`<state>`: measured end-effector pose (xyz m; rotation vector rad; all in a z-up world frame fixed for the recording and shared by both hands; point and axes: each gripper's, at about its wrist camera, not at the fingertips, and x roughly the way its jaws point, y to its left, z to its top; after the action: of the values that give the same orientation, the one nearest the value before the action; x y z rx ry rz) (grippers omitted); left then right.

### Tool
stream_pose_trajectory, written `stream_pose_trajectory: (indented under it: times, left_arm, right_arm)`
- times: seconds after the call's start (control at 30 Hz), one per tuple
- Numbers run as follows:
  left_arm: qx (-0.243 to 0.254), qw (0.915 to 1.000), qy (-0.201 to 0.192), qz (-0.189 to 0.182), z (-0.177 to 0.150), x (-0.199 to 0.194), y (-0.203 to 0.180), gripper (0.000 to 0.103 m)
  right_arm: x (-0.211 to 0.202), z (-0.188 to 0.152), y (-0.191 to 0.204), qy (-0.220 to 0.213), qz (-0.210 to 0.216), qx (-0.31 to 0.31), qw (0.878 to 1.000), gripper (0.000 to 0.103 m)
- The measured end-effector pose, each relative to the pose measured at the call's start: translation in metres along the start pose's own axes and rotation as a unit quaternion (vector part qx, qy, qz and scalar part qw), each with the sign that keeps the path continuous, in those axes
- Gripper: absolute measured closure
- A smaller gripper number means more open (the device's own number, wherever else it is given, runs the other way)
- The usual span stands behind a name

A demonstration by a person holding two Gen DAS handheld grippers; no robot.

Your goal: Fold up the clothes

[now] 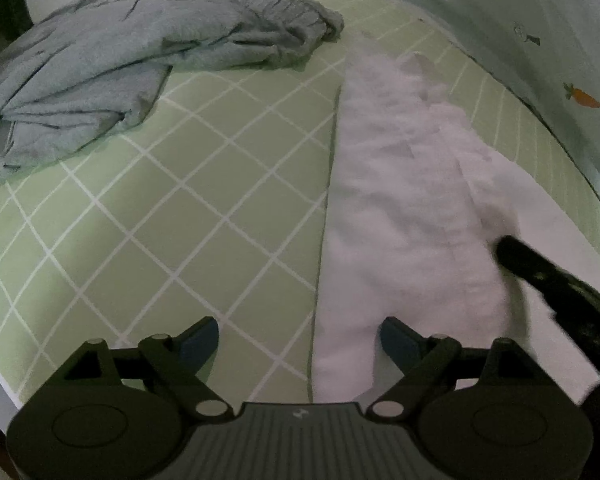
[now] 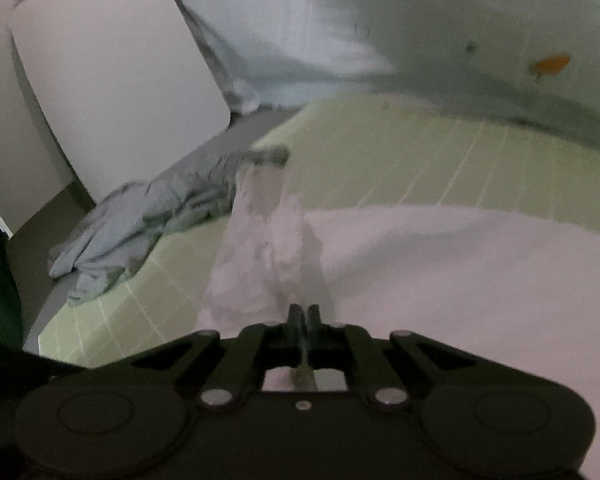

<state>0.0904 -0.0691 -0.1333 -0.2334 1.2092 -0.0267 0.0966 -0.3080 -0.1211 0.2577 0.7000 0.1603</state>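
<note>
A: How many garments are on the bed?

B: Two. At the left, a grey garment [image 1: 112, 60] lies crumpled in a heap, partly over the edge of the green checked sheet [image 1: 188, 200]. To its right, well apart from it, a white garment [image 1: 400, 200] is laid out in a long strip.

A: And the grippers?

B: Two as well. The left gripper [image 1: 300, 336] hangs over the sheet with its jaws spread wide and nothing pressed between them; the near end of the white garment lies under the gap, by the right-hand finger. The right gripper [image 2: 303, 314] has its jaws pressed together on a fold of the white garment [image 2: 440, 280], and cloth rises in a blurred ridge in front of its tips.

A: What else is around?

B: A white panel [image 2: 112, 80] leans at the far left of the right wrist view. A pale quilt printed with orange carrots [image 1: 540, 60] bunches along the right side of the bed. From the left wrist, the dark right gripper [image 1: 512, 256] covers part of the white garment's right edge.

A: Which way does the white garment run?

B: Its long axis runs from the left gripper away toward the far end of the bed.
</note>
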Motion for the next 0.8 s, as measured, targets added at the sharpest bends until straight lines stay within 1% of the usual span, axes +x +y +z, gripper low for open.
stream_pose_trajectory:
  times: [0.13,0.2,0.27,0.33,0.4,0.43,0.47,0.53,0.6,0.67,0.8]
  left_arm:
    - [0.022,0.9996,-0.018,-0.002,-0.001,-0.010,-0.012,0.014]
    - [0.032,0.9993,-0.021,-0.003,-0.003,-0.011,-0.018,0.014]
    - [0.036,0.9992,-0.017,-0.002,-0.007,-0.008,-0.021,0.014]
    - [0.036,0.9993,-0.007,0.001,-0.011,-0.003,-0.021,0.014]
    - [0.032,0.9995,0.005,0.002,-0.016,0.001,-0.019,0.014]
    - [0.030,0.9995,0.009,0.002,-0.019,0.002,-0.018,0.014]
    - [0.028,0.9996,0.009,0.001,-0.022,0.003,-0.016,0.014]
    - [0.027,0.9996,0.009,0.001,-0.024,0.003,-0.013,0.014]
    - [0.026,0.9996,0.007,0.004,-0.027,0.003,-0.009,0.014]
    - [0.023,0.9997,0.004,0.008,-0.029,0.001,-0.007,0.014]
    - [0.018,0.9998,0.004,0.007,-0.030,0.001,-0.003,0.014]
  right_arm:
    - [-0.037,0.002,-0.012,-0.035,-0.027,0.009,0.999,0.101]
    - [-0.052,-0.001,-0.021,-0.041,-0.042,0.024,0.998,0.101]
    - [-0.056,-0.008,-0.032,-0.031,-0.051,0.046,0.997,0.101]
    - [-0.049,-0.018,-0.042,-0.006,-0.050,0.068,0.996,0.099]
    - [-0.040,-0.026,-0.047,0.016,-0.059,0.080,0.995,0.094]
    - [-0.038,-0.028,-0.048,0.018,-0.059,0.087,0.994,0.086]
    - [-0.038,-0.030,-0.049,0.017,-0.057,0.097,0.994,0.073]
    - [-0.037,-0.034,-0.052,0.015,-0.053,0.116,0.992,0.059]
    - [-0.038,-0.034,-0.051,0.005,-0.044,0.121,0.992,0.060]
    - [-0.037,-0.031,-0.046,-0.004,-0.018,0.116,0.993,0.068]
    - [-0.020,-0.026,-0.028,0.014,0.024,0.082,0.996,0.071]
